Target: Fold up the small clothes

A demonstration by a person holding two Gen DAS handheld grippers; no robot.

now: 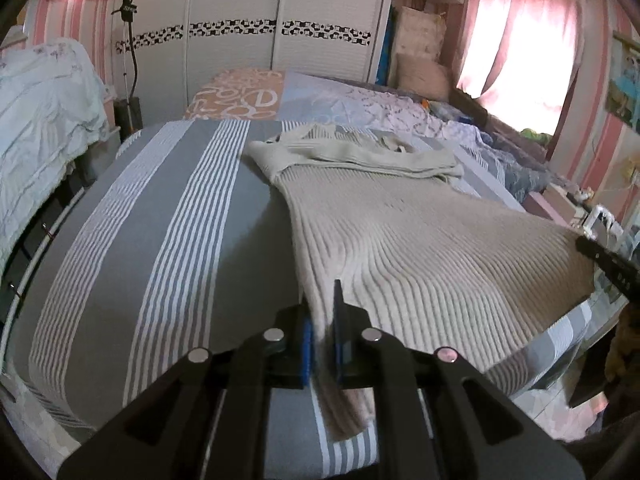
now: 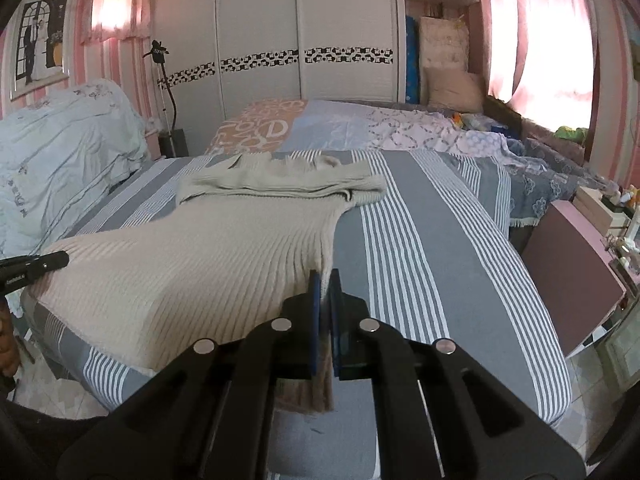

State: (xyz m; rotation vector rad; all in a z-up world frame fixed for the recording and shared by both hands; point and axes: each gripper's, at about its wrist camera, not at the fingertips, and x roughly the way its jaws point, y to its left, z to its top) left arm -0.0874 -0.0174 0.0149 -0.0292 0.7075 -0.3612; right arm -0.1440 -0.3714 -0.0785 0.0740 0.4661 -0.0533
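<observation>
A beige ribbed knit garment [image 1: 400, 240] lies lengthwise on a grey and white striped bed cover [image 1: 160, 240], its sleeves folded across the far end. My left gripper [image 1: 323, 308] is shut on the garment's near left hem corner, and the fabric hangs down between the blue pads. My right gripper [image 2: 325, 292] is shut on the near right hem corner of the garment [image 2: 200, 256]. The hem is lifted and stretched between the two corners. Each gripper's black tip shows at the edge of the other's view.
A heap of pale bedding [image 2: 60, 152] sits on the left. Patterned blankets [image 2: 420, 128] cover the far bed, with a white wardrobe [image 2: 280, 28] behind. A pink board [image 2: 568, 280] and a cluttered table stand right of the striped cover [image 2: 440, 260]. Bright pink curtains [image 2: 540, 40] hang at right.
</observation>
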